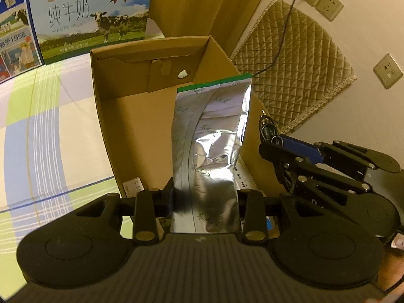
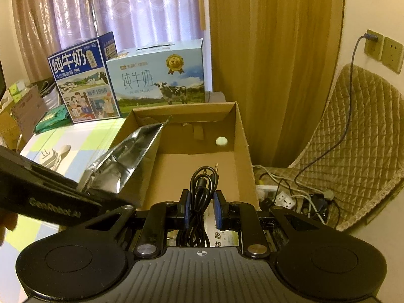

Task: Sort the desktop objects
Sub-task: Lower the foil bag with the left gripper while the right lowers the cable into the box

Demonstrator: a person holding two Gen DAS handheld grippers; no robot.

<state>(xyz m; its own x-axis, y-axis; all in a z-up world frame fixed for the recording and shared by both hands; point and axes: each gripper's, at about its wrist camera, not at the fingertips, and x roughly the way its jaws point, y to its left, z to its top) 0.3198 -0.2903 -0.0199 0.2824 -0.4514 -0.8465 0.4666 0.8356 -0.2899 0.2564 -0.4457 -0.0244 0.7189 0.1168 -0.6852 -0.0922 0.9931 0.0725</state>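
Note:
A silver foil pouch (image 1: 212, 136) with a green top edge stands up between the fingers of my left gripper (image 1: 205, 202), which is shut on its lower part, above the open cardboard box (image 1: 113, 80). The right wrist view shows the same pouch (image 2: 126, 161) at the left, tilted over the box's left wall (image 2: 131, 123). My right gripper (image 2: 202, 209) is shut on a coiled black audio cable (image 2: 202, 186) over the near end of the box. The left wrist view has that gripper (image 1: 275, 144) at the right, holding the cable (image 1: 267, 126).
Two milk cartons (image 2: 141, 80) stand behind the box on a checked tablecloth (image 1: 45, 126). A quilted chair cover (image 2: 358, 131), wall sockets (image 2: 383, 50) and a power strip with tangled cords (image 2: 287, 197) lie to the right. Printed paper (image 2: 222, 229) lies under my right gripper.

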